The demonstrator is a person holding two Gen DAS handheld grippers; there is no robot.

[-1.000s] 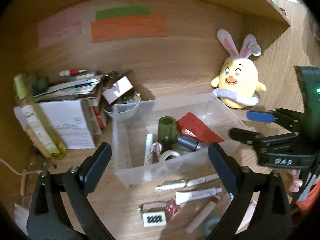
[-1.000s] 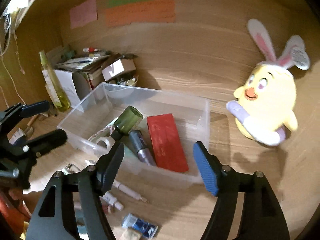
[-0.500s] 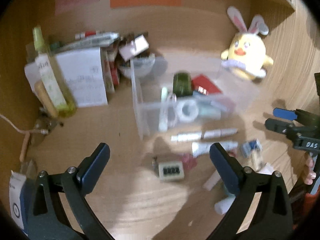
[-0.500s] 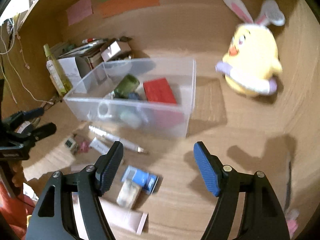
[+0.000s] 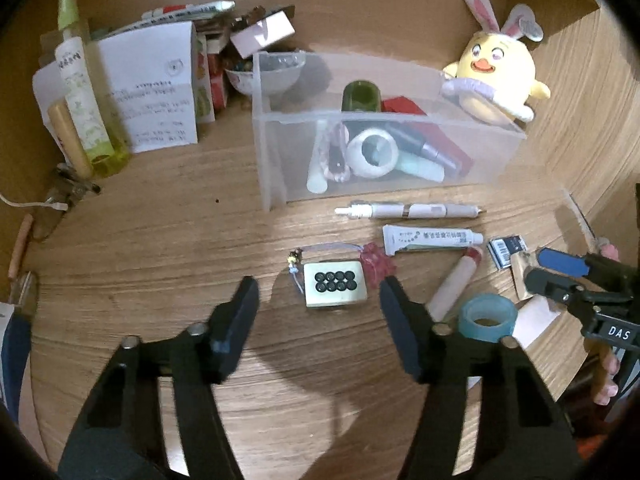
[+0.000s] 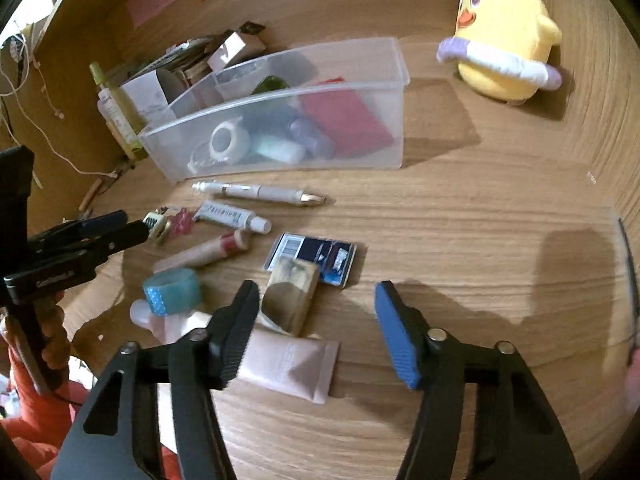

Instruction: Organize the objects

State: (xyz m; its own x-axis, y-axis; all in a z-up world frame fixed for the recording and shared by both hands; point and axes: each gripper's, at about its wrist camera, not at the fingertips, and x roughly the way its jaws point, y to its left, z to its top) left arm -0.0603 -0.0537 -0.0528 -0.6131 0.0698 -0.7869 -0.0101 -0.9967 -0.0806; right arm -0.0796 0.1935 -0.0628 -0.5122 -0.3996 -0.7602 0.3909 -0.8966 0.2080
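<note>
Loose items lie on the wooden desk in front of a clear plastic bin [image 5: 276, 160] [image 6: 396, 128] that holds a green bottle, a red box and a white tape roll. My left gripper [image 5: 318, 312] [image 6: 132, 226] hovers low just short of a cream tile keychain [image 5: 335, 289]; its jaws are closing and touch nothing. My right gripper [image 6: 316, 312] [image 5: 548, 272] is also closing, above a pink tube [image 6: 288, 360] and a wooden-cased block [image 6: 290, 300], with no pad pressing on either. Nearby lie a pen [image 5: 408, 211], a white tube [image 5: 428, 237], a blue tape roll [image 5: 486, 316] and a dark blue packet [image 6: 316, 254].
A yellow plush chick [image 5: 496, 76] [image 6: 504, 40] stands at the back right against the wooden wall. At the back left are a yellow-green bottle [image 5: 80, 92], a white paper box [image 5: 152, 88], a small bowl [image 5: 272, 76] and stacked clutter. A cord [image 6: 60, 152] trails at the left.
Both grippers have come down and tipped toward the desk, so the loose items now fill the views and the bin sits higher. Both pairs of jaws have narrowed.
</note>
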